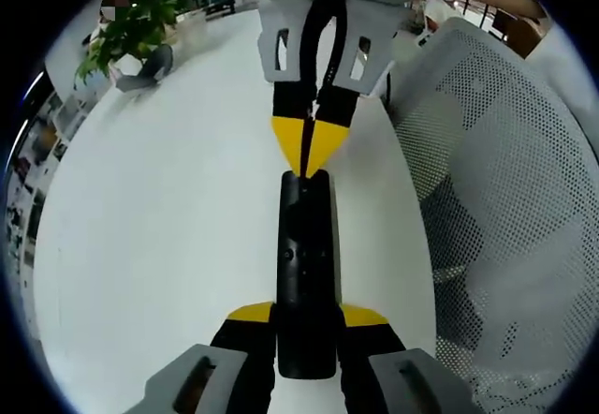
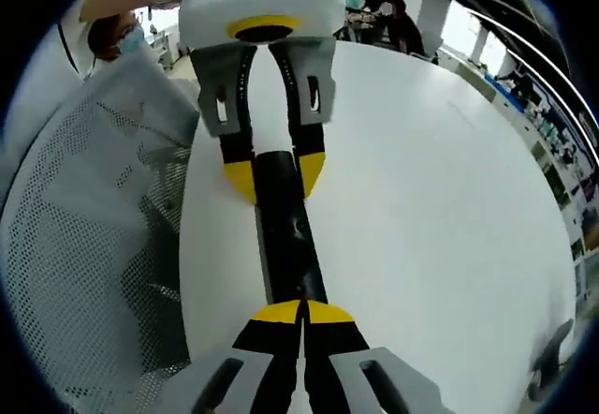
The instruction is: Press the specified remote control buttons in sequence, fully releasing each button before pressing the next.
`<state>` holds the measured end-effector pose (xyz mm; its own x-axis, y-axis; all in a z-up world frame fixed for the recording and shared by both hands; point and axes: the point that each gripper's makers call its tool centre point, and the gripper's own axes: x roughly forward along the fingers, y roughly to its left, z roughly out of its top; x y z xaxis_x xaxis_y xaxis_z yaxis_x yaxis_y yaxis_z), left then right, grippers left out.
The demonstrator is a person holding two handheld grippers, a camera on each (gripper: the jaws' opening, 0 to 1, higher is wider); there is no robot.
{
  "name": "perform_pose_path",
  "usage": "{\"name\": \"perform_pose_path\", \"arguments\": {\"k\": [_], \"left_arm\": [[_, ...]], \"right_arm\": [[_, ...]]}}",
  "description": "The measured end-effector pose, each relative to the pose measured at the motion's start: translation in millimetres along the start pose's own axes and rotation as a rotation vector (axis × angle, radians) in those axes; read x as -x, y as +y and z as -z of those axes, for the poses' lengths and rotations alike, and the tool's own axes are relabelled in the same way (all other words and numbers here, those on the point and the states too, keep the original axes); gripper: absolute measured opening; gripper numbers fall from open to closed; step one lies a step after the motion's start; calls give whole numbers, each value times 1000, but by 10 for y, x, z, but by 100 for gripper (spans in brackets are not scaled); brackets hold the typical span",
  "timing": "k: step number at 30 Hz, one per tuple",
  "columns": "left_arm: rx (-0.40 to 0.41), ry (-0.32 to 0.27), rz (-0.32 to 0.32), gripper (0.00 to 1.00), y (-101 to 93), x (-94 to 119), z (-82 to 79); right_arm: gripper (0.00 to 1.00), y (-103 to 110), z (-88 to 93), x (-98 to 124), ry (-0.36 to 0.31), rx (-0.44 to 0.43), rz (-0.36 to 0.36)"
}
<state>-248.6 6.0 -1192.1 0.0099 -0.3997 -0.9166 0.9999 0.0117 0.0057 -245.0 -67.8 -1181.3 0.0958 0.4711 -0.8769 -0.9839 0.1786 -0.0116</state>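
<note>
Left gripper clamps the remote control over the white table; right gripper, jaws clenched, presses its far end. Risk: off-centre tip pressure hits adjacent buttons.

Your left gripper clamps the black remote near its lower end, above the white table. Your right gripper's closed yellow tips touch the remote's far end.

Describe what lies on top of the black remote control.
The closed right tongs rest their yellow tips on the long black plastic remote control, held by the left tongs. The button beneath is covered.
</note>
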Motion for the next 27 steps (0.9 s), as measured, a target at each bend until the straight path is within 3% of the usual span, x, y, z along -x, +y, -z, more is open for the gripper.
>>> {"name": "perform_pose_path", "arguments": {"k": [3, 9, 14, 23, 27], "left_arm": [[-1, 5, 3, 24, 3, 0, 0], [13, 12, 0, 24, 7, -1, 3], [23, 19, -5, 24, 9, 0, 6], [29, 15, -7, 24, 13, 1, 11], [30, 12, -7, 24, 15, 2, 11]], "right_arm": [[0, -11, -20, -13, -9, -10, 3], [0, 2, -18, -17, 44, 46, 24], [0, -8, -6, 4, 12, 27, 34], [0, -1, -10, 11, 46, 42, 30], [0, -11, -26, 20, 27, 24, 32]]}}
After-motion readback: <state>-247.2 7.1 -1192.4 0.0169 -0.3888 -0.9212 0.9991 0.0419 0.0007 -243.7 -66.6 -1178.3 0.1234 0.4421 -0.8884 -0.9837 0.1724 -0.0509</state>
